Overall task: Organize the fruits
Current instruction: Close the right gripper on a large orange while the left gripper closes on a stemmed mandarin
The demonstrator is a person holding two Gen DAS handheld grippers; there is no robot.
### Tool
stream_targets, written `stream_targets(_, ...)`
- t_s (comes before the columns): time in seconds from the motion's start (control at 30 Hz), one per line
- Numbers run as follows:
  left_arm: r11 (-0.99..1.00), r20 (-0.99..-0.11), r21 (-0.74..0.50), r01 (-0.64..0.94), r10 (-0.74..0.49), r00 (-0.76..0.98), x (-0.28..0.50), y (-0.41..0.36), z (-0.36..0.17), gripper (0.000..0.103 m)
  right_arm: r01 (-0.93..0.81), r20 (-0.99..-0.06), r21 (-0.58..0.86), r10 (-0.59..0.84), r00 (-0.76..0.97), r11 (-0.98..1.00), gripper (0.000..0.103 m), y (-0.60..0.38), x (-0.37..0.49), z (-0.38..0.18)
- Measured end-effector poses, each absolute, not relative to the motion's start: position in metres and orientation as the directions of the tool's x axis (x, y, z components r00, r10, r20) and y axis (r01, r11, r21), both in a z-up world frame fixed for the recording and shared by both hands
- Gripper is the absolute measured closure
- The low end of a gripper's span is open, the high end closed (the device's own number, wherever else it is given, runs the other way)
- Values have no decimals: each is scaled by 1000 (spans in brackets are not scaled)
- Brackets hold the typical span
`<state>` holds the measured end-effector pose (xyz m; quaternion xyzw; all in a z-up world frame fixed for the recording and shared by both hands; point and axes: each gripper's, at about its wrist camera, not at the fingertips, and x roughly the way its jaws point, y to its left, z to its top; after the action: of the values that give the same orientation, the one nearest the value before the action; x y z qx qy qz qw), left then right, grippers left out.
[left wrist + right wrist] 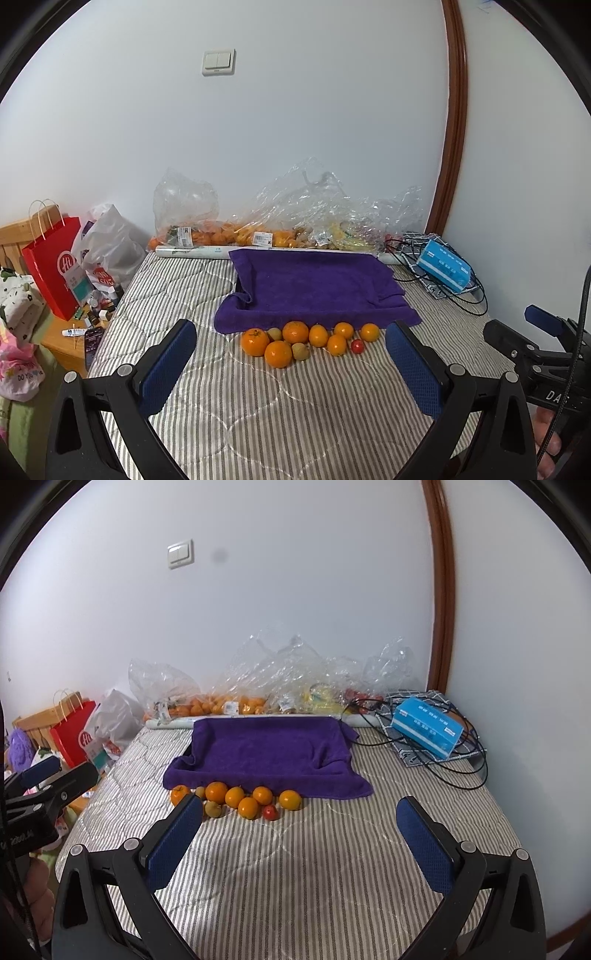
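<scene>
Several oranges, two small brownish-green fruits and a small red fruit lie in a cluster on the striped mattress, just in front of a purple towel-lined tray. My left gripper is open and empty, held back from the fruit cluster. My right gripper is open and empty, to the right of the left one; its left finger hides part of the cluster's left end.
Clear plastic bags with more oranges and other fruit line the wall behind the tray. A blue box on black cables sits at the back right. Red and white bags stand on a nightstand at left.
</scene>
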<state>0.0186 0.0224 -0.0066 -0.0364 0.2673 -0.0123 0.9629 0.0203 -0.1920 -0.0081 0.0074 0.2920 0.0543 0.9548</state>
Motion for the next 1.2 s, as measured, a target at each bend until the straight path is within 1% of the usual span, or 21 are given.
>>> stream_targets(0.17, 997, -543, -77, -7, -36, 839, 38, 29, -20, 0, -45, -555, 29, 53, 830, 999, 0, -195, 32, -17)
stream_targets(0.3, 996, -579, -82, -20, -31, 815, 59, 37, -40, 1, -88, -580, 53, 102, 808, 995, 0, -200, 50, -32)
stream_targets(0.43, 996, -608, -88, -32, -28, 794, 75, 45, -63, 1, -102, -582, 29, 100, 807, 994, 0, -198, 66, -53)
stream_targets(0.5, 995, -627, -92, -49, -20, 779, 84, 50, -77, 1, -137, -579, 27, 127, 805, 990, 0, -196, 74, -66)
stream_targets(0.6, 992, -663, -107, -70, -19, 748, 96, 58, -96, 1, -149, -635, 36, 137, 760, 988, 0, -191, 92, -88)
stream_targets(0.63, 990, -673, -118, -82, -19, 739, 100, 62, -105, 2, -148, -650, 40, 138, 747, 988, 0, -190, 99, -96)
stream_targets(0.73, 987, -708, -123, -102, -15, 706, 112, 69, -125, 13, -146, -670, 45, 138, 729, 988, 0, -187, 112, -113)
stream_targets(0.77, 988, -720, -114, -107, -8, 694, 116, 70, -131, 14, -150, -678, 54, 146, 720, 987, 1, -188, 117, -119)
stream_targets(0.83, 989, -735, -94, -113, 8, 678, 123, 73, -140, 14, -160, -700, 71, 164, 695, 984, 4, -186, 129, -131)
stream_targets(0.9, 990, -744, -89, -105, 4, 669, 128, 76, -148, 15, -160, -715, 70, 162, 680, 985, 14, -184, 137, -139)
stream_targets(0.93, 991, -751, -90, -97, -3, 661, 131, 77, -151, 15, -153, -717, 63, 152, 680, 986, 16, -183, 143, -145)
stream_targets(1.03, 991, -773, -96, -91, -16, 634, 140, 83, -160, 15, -148, -711, 70, 153, 686, 987, 18, -183, 156, -153)
stream_targets(1.1, 989, -773, -105, -102, -16, 635, 143, 88, -164, 20, -151, -706, 83, 165, 689, 985, 24, -184, 163, -157)
stream_targets(1.13, 988, -773, -110, -106, -17, 634, 144, 89, -166, 24, -149, -708, 85, 165, 686, 985, 25, -184, 168, -158)
stream_targets(1.2, 986, -771, -124, -115, -22, 637, 147, 96, -169, 24, -143, -711, 91, 165, 683, 986, 33, -185, 177, -161)
